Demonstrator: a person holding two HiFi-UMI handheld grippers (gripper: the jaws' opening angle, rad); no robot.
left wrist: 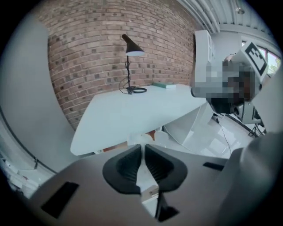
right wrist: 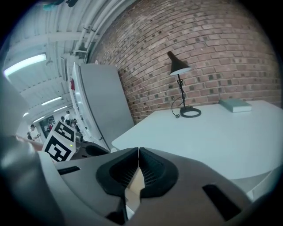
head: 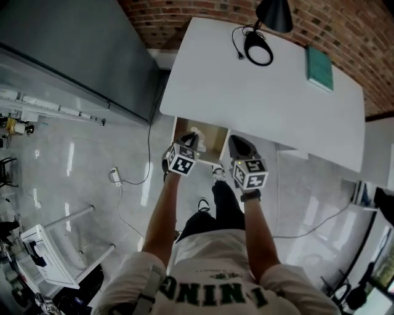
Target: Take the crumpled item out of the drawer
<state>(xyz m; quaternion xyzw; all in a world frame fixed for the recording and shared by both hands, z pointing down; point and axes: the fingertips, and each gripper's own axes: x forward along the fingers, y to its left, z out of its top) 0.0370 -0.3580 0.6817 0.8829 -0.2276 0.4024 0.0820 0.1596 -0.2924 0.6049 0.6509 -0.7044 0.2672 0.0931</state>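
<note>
An open drawer point(head: 212, 136) with a tan inside sticks out from under the near edge of the white table point(head: 258, 98). The crumpled item point(head: 194, 135), a white wad, sits at the tips of my left gripper point(head: 189, 143) above the drawer's left part. In the left gripper view the wad point(left wrist: 149, 138) bulges just past the fingertips, and my left gripper point(left wrist: 143, 146) is shut on it with only a thin slit between the jaws. My right gripper point(head: 241, 147) hovers beside the drawer's right side. Its jaws meet at the tips and my right gripper point(right wrist: 139, 151) holds nothing.
On the table stand a black desk lamp point(head: 273, 13) with a round base point(head: 258, 50) and a green book point(head: 319, 66). A grey cabinet point(head: 74, 55) stands left of the table. A cable and power strip point(head: 115, 177) lie on the glossy floor.
</note>
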